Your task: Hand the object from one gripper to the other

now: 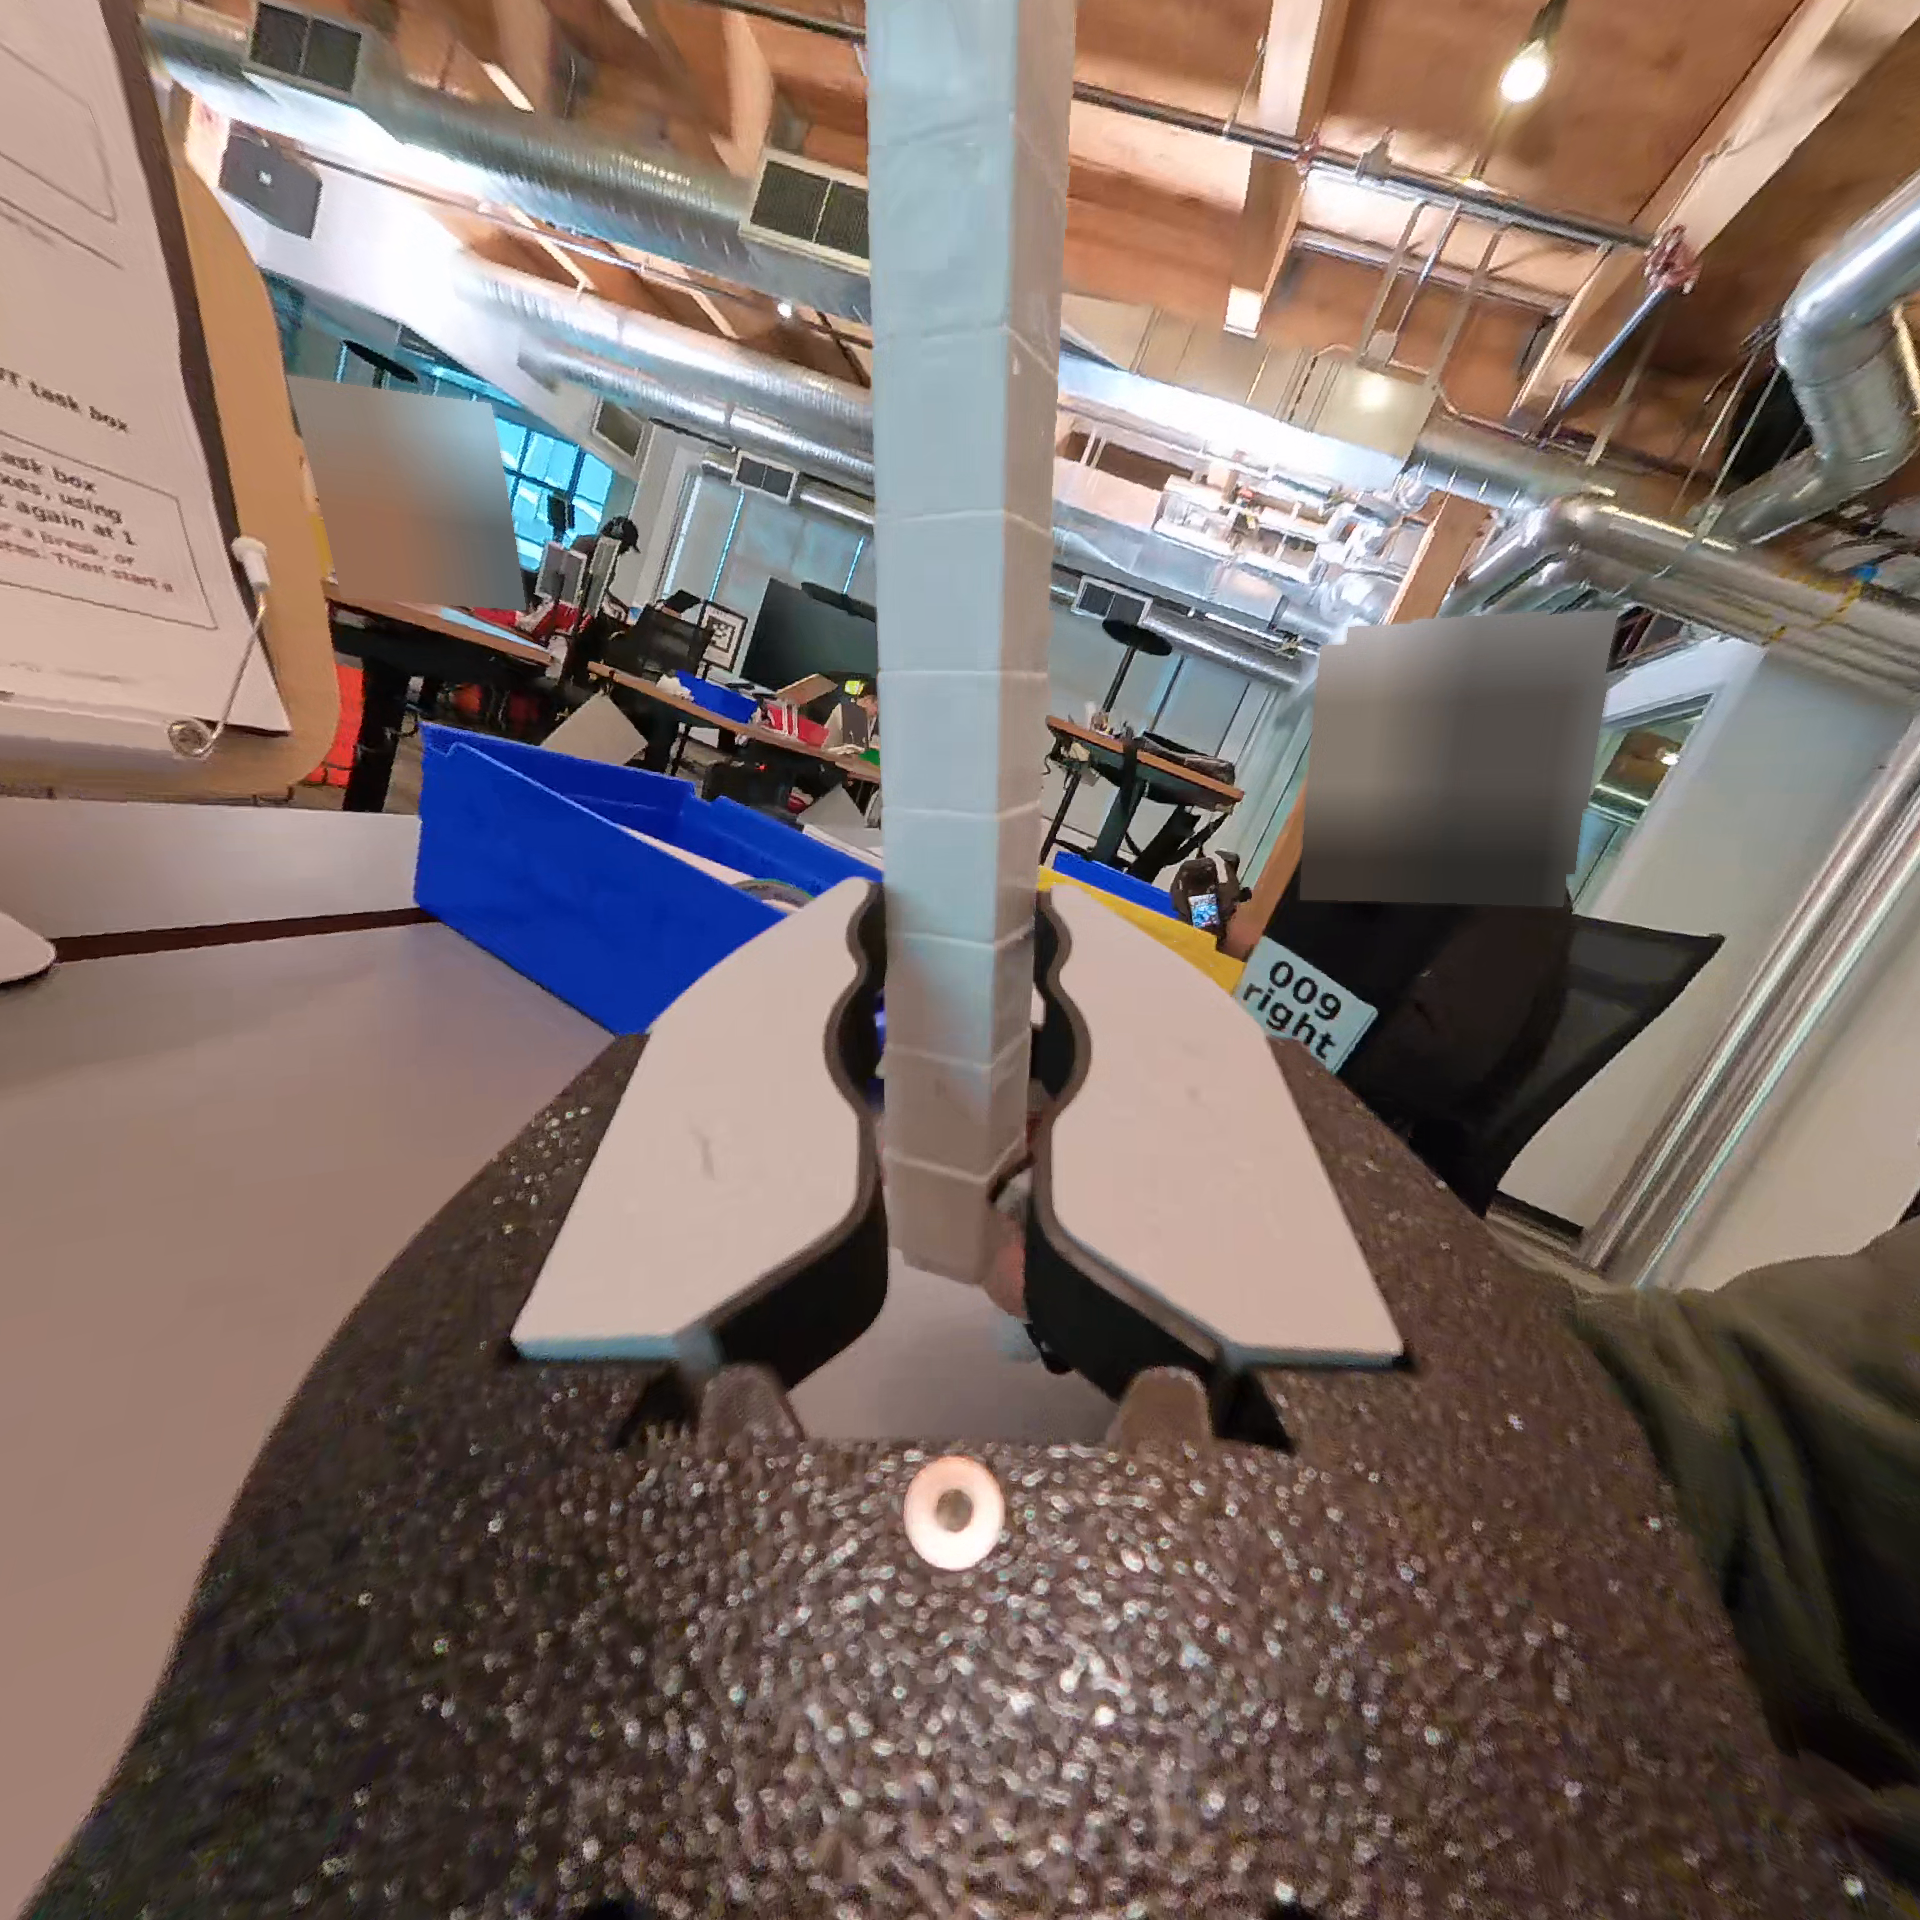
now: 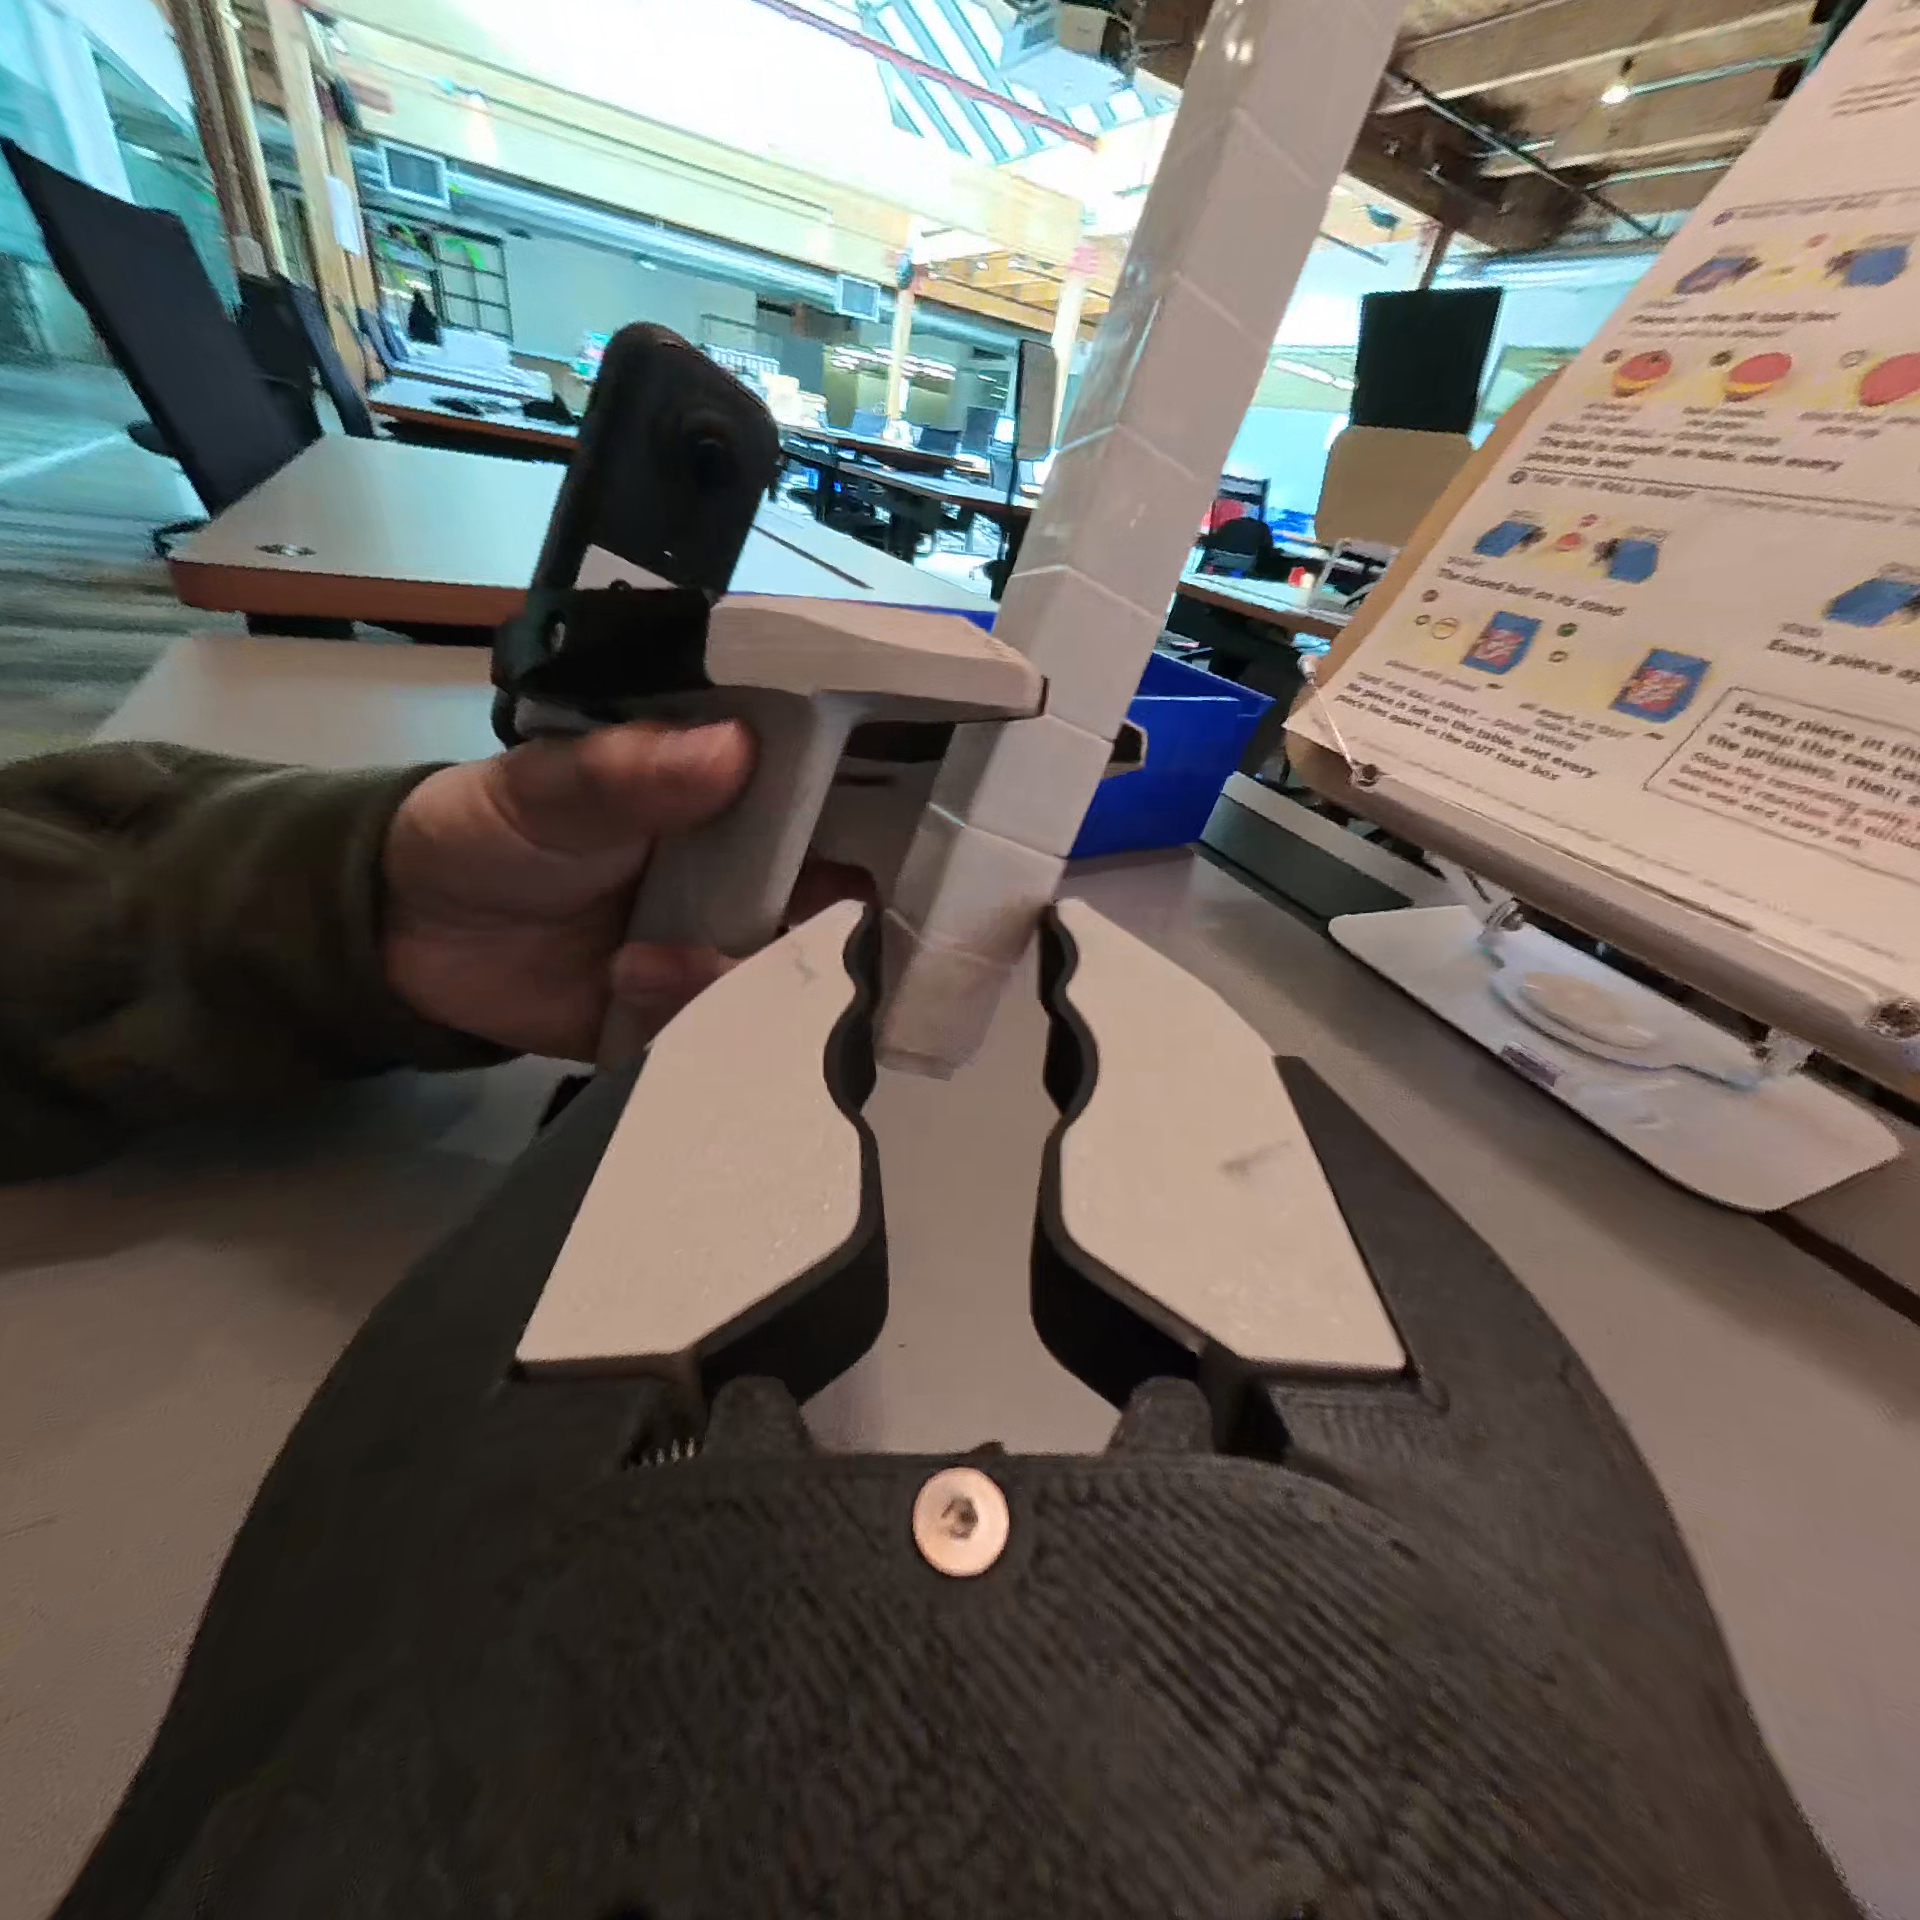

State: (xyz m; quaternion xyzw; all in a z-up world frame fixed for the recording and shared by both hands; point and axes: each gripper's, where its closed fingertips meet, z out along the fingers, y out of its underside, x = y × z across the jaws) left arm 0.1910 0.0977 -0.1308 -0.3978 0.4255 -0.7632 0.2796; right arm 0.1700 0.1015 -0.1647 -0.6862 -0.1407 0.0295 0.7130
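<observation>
A long pale grey segmented bar [image 1: 966, 623] stands upright. My left gripper [image 1: 956, 935] is shut on it near its lower part, with the bar rising between the fingers to the top of the view. In the right wrist view the bar [image 2: 1174, 416] leans up and to the right. Its bottom end sits between the tips of my right gripper [image 2: 961, 935], whose jaws press on both its sides. The left gripper [image 2: 1023, 691], held by a hand [image 2: 540, 862], grips the same bar just above.
Blue bins [image 1: 582, 873] stand on the grey table [image 1: 208, 1195] behind the bar. A propped-up instruction sheet [image 2: 1662, 571] on a stand is at the right in the right wrist view. A seated person [image 1: 1455, 1018] is beyond the table. Only a small space, under 4 cm, lies between the two pairs of fingers.
</observation>
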